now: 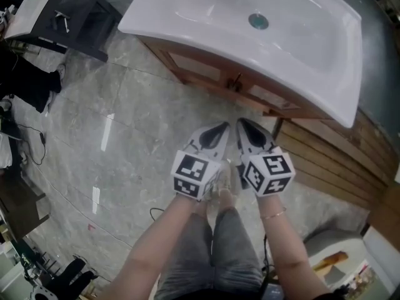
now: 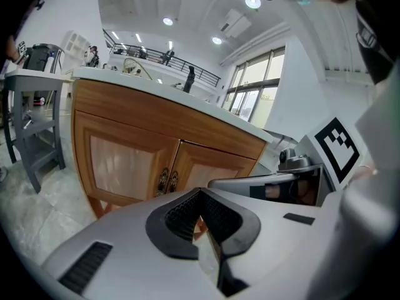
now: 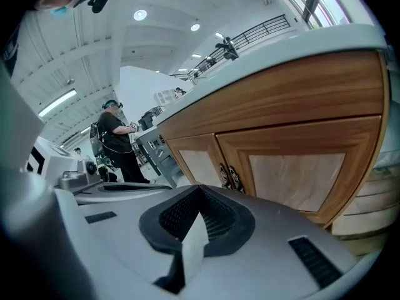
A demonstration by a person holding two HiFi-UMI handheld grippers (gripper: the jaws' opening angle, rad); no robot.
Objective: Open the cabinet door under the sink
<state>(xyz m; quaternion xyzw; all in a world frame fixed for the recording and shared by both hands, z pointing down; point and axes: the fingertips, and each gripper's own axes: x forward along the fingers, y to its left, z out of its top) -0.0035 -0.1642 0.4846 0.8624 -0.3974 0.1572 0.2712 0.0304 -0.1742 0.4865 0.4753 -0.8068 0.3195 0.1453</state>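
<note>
Head view: looking steeply down. L gripper [image 1: 223, 129] and R gripper [image 1: 241, 125] sit side by side, tips just beside each other, over the grey stone floor [image 1: 125, 142]. Both are on the near side of the wooden cabinet [image 1: 187, 70] and apart from it. The white sink [image 1: 325, 74] tops the cabinet and overhangs its front. The pair of door handles [image 1: 236, 82] is just far of the tips. Wood slat panel [image 1: 331, 161] to the right, dark table [image 1: 75, 11] far left. My grey trousers [image 1: 219, 255] at bottom.

Left gripper view: L gripper [image 2: 200, 220] jaws pressed together, nothing btwn them. Ahead is the cabinet front w/ left door [image 2: 122, 164] and right door [image 2: 209, 167], both closed and flush. Handles [image 2: 167, 181] at the centre seam, just above the jaw tips in frame, not touched. R gripper [image 2: 275, 183] shows at right w/ its marker cube [image 2: 340, 149]. Grey stand [image 2: 31, 124] far left.

Right gripper view: R gripper [image 3: 200, 214] jaws also together, empty. Right door [image 3: 300, 174] fills the centre-right, left door [image 3: 200, 164] beyond it, handles [image 3: 229, 177] btwn them and just past the tips, no contact. L gripper [image 3: 119, 189] at left. A person [image 3: 119, 142] stands in the far bkgd.
</note>
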